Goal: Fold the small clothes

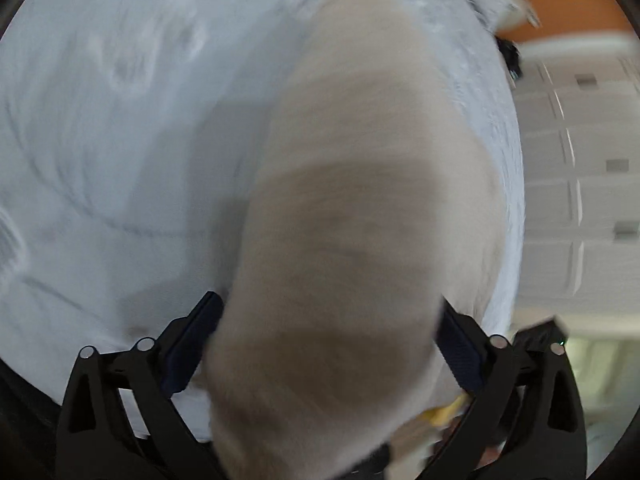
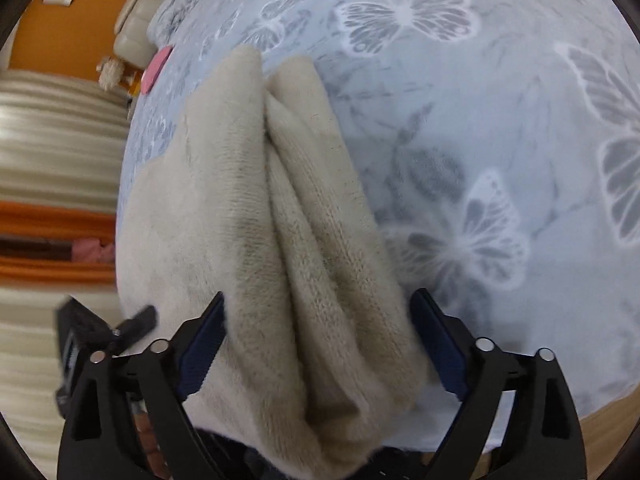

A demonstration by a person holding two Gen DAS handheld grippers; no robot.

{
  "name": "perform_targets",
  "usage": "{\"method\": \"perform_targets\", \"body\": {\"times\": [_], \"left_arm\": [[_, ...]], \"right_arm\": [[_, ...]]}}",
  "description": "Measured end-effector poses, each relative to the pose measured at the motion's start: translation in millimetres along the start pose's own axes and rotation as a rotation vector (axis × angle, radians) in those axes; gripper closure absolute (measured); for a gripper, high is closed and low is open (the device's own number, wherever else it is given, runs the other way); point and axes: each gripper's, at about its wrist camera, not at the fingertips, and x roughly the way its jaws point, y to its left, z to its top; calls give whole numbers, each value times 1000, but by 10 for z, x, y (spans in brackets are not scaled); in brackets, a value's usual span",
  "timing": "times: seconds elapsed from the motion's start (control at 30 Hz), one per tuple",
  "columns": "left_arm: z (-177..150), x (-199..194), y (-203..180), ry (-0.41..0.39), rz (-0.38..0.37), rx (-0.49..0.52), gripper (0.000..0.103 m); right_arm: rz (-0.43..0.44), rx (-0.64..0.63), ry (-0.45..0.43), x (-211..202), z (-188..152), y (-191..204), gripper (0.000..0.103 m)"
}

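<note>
A beige fleece garment (image 2: 280, 220) lies bunched in folds on a pale blue bedspread (image 2: 500, 120) printed with butterflies. My right gripper (image 2: 318, 332) has its jaws wide apart, with the bunched cloth lying between the fingers. In the left wrist view the same beige garment (image 1: 352, 208) is blurred and fills the space between the wide-apart jaws of my left gripper (image 1: 330, 332). Neither pair of pads visibly presses the cloth. The other gripper's black body (image 2: 80, 344) shows at the lower left of the right wrist view.
The bedspread (image 1: 120, 140) ends at a bed edge near a white panelled wardrobe (image 1: 580, 180) and an orange wall (image 1: 568, 4). In the right wrist view a pink round object (image 2: 157, 67) lies near the bed's far left edge, beside striped bedding (image 2: 52, 140).
</note>
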Motion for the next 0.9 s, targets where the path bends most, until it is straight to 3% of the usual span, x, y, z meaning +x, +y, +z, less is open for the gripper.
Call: {"method": "perform_targets", "body": {"times": [0.07, 0.1, 0.13, 0.2, 0.27, 0.4, 0.47, 0.53, 0.6, 0.67, 0.73, 0.9], "left_arm": [[9, 26, 92, 13, -51, -75, 5], [8, 17, 98, 18, -68, -87, 8], [3, 2, 82, 25, -75, -79, 18], [-14, -79, 34, 21, -73, -44, 33], [-31, -217, -1, 10, -88, -17, 47], [-121, -732, -29, -55, -130, 47, 51], [-184, -952, 34, -74, -132, 68, 51], [-258, -1040, 172, -82, -86, 81, 50], [-282, -885, 359, -42, -17, 66, 47], [-322, -674, 541, -3, 26, 40, 40], [-372, -661, 568, -44, 44, 50, 32], [-439, -713, 258, -128, 195, 195, 29]], "right_arm": [[21, 19, -5, 23, -26, 20, 14], [44, 28, 6, 32, -44, 40, 33], [50, 30, 13, 31, -68, 62, 51], [58, 9, 0, -43, -102, 175, 62], [63, -26, -31, -205, -136, 332, 66], [117, -147, -96, -611, -395, 789, 67], [121, -178, -87, -597, -487, 928, 67], [99, -188, -41, -412, -636, 934, 67], [35, -157, 16, -111, -750, 819, 66], [-40, -117, 40, 100, -846, 638, 57], [-6, -66, 23, 88, -860, 532, 45], [-33, -59, 30, 39, -835, 536, 36]]}}
